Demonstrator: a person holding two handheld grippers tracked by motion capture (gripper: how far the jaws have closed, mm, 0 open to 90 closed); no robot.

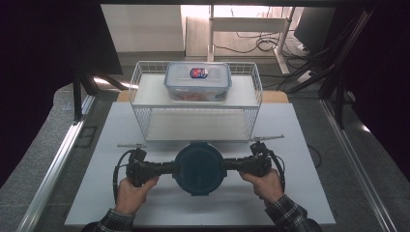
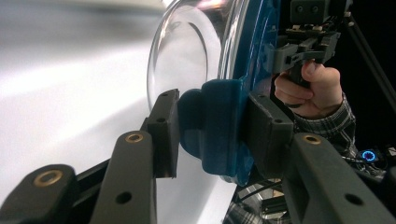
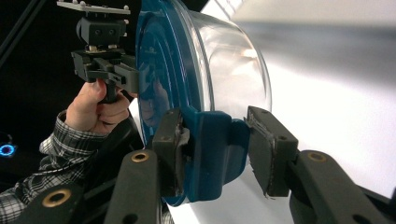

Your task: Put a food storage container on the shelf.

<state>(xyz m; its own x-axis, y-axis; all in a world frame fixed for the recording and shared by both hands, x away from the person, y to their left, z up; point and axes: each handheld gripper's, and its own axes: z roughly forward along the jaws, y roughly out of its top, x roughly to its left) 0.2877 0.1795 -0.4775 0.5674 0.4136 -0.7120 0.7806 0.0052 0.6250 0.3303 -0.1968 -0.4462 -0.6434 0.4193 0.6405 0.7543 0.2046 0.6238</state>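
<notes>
Lab: framed rig table (image 1: 309, 145), trailing floor cables (image 1: 261, 43).

A round clear-glass container (image 1: 198, 167) with a dark blue clip-on lid sits lid-up, its two side latches pointing left and right, on the white surface (image 1: 96, 193) before a wire basket (image 1: 145, 123).

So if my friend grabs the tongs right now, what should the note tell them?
Left tongs: shut on the left blue side clip of the round clear container with the dark blue lid.
Right tongs: around the right blue clip; one pad touches, the other sits slightly off it.
The container is between both tongs, over the white board, in front of the white wire two-tier rack.
A rectangular clear lidded box sits on the rack's top shelf.
Done: container gripped from both sides.
Left: probably moving it to the rack; the lower shelf looks free.
</notes>
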